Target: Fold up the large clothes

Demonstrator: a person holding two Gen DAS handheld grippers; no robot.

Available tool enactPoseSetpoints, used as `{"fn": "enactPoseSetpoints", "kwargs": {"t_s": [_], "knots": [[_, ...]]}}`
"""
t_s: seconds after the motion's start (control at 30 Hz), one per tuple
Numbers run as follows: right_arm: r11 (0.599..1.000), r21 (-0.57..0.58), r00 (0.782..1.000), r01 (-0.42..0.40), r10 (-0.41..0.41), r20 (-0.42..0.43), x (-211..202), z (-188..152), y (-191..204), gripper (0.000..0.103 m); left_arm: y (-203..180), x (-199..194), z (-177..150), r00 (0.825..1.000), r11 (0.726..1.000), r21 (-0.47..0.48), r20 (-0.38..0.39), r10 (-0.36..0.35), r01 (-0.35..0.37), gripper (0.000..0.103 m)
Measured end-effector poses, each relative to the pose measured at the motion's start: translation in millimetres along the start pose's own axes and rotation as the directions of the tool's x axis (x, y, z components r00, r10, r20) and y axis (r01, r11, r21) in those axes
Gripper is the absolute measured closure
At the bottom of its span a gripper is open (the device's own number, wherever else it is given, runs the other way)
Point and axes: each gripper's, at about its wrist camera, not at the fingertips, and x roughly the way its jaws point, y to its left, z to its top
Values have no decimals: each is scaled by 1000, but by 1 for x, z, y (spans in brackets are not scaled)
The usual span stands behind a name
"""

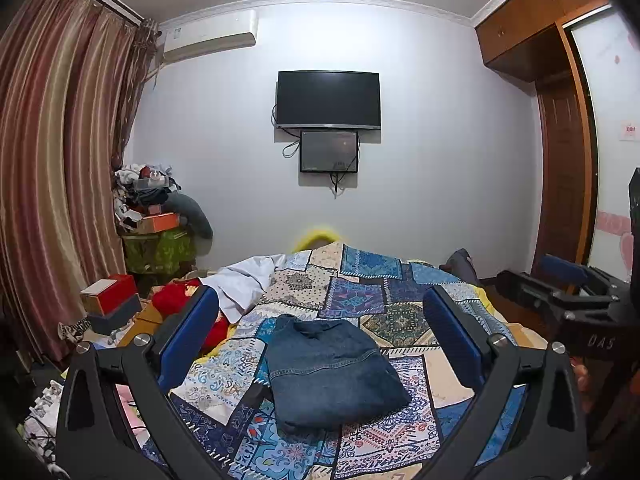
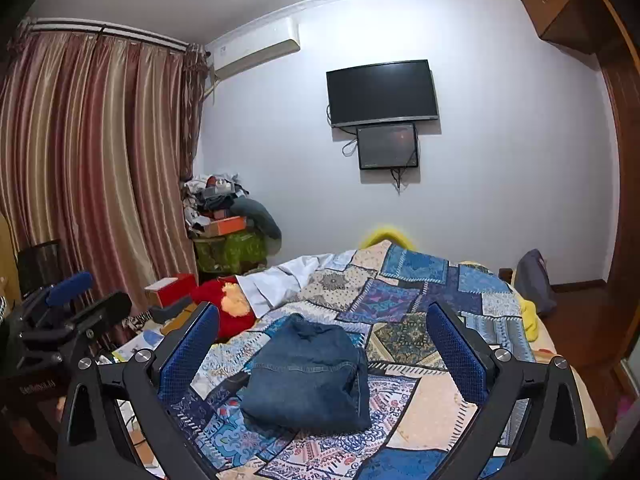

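Gripper (image 1: pixel 320 320) open above folded jeans (image 1: pixel 332 368).

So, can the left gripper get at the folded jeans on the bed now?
Probably yes. The left gripper is open and empty, the folded jeans lie on the quilt straight ahead between its fingers, and nothing lies between them.

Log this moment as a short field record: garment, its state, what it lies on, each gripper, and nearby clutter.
garment: denim jeans
state: folded into a compact bundle, lying flat
surface: patchwork quilt on the bed
left gripper: open, holding nothing, raised above the jeans
right gripper: open, holding nothing, raised above the jeans
contact: neither gripper touches the jeans
nearby cloth: white sheet and red plush item at the quilt's left edge
wall: television with smaller screen below
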Motion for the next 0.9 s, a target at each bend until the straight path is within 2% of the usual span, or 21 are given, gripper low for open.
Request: {"fn": "enactPoseSetpoints", "kwargs": {"t_s": [0.9], "knots": [[998,-64,1000,2,-3,-7,5,-5,7,0,9,10,-5,1000,1000,-5,-26,7,-7,0]]}}
